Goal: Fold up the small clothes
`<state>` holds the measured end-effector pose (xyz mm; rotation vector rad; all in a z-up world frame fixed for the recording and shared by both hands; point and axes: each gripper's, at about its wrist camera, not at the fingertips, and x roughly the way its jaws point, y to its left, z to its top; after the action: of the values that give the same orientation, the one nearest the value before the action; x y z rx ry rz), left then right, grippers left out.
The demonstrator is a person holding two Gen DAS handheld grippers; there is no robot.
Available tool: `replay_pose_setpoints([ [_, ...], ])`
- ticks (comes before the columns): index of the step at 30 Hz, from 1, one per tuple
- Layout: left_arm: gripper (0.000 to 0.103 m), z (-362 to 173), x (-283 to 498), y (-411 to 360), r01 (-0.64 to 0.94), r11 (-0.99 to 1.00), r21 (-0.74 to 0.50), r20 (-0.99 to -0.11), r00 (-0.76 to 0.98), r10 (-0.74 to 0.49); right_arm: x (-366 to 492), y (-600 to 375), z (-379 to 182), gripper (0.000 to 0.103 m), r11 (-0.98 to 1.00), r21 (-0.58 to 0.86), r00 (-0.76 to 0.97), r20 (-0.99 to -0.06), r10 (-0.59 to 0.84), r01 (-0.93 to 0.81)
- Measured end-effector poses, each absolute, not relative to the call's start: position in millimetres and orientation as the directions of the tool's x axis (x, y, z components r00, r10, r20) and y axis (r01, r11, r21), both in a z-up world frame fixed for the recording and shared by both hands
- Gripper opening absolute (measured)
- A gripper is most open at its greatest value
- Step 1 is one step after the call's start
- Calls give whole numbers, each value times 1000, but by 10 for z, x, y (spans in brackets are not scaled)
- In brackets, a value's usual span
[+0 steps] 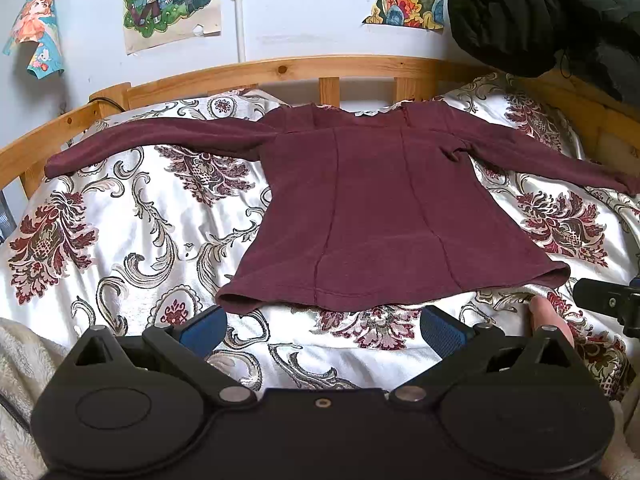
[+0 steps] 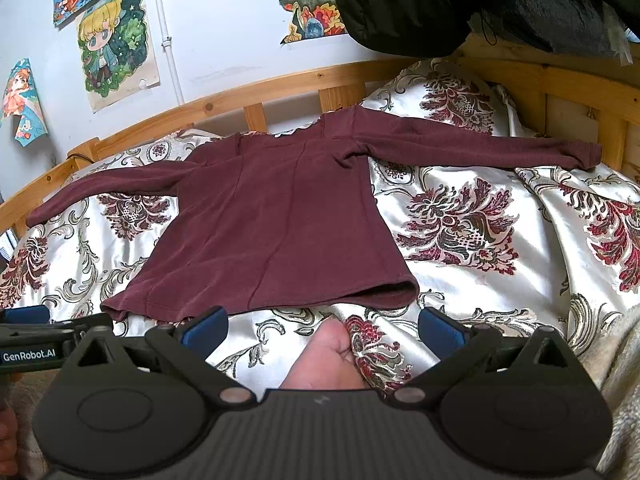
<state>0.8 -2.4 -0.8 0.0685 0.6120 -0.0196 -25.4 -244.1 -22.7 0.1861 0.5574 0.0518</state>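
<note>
One maroon top [image 1: 360, 208] flat on bedspread [image 1: 132, 216] (sleeves spread), both claws gaping

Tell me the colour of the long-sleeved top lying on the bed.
The top is a plain dark maroon, clearest in the left wrist view.

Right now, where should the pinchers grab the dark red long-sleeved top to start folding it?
Probably at a cuff. The dark red long-sleeved top lies flat on the flowery bedspread, sleeves spread wide. The open left gripper could come from the left and pinch the left cuff, a thin free edge.
</note>
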Motion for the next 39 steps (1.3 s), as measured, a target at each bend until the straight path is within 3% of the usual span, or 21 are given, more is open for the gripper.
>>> replay_pose_setpoints([
  [12, 102, 129, 318, -56, 51, 999, 10, -595, 803, -35, -146, -2648, -28, 103, 966, 231, 872, -489, 13, 114],
  [17, 102, 357, 745, -195, 123, 989, 85, -562, 825, -54, 118, -3058, 155, 103, 942, 242, 892, -439, -107, 232],
  [22, 102, 396, 1272, -312, 176, 974, 142, -568, 820, -65, 536, -3635, 128, 103, 881, 296, 858, -473, -201, 369],
  [27, 102, 229, 1735, -342, 207, 965, 160, -548, 832, -87, 769, -4254, 63, 103, 790, 387, 836, -476, -271, 476],
  [31, 102, -66, 1947, -308, 147, 979, 144, -472, 879, -62, 943, -4725, -40, 103, 687, 472, 817, -466, -338, 553],
  [33, 102, -174, 2050, -284, 125, 985, 119, -479, 876, -54, 1048, -4909, -118, 103, 637, 501, 805, -449, -387, 586],
  [39, 102, -378, 2205, -168, 128, 987, 99, -499, 864, -62, 1376, -5225, -350, 91, 581, 426, 720, -443, -535, 694],
])
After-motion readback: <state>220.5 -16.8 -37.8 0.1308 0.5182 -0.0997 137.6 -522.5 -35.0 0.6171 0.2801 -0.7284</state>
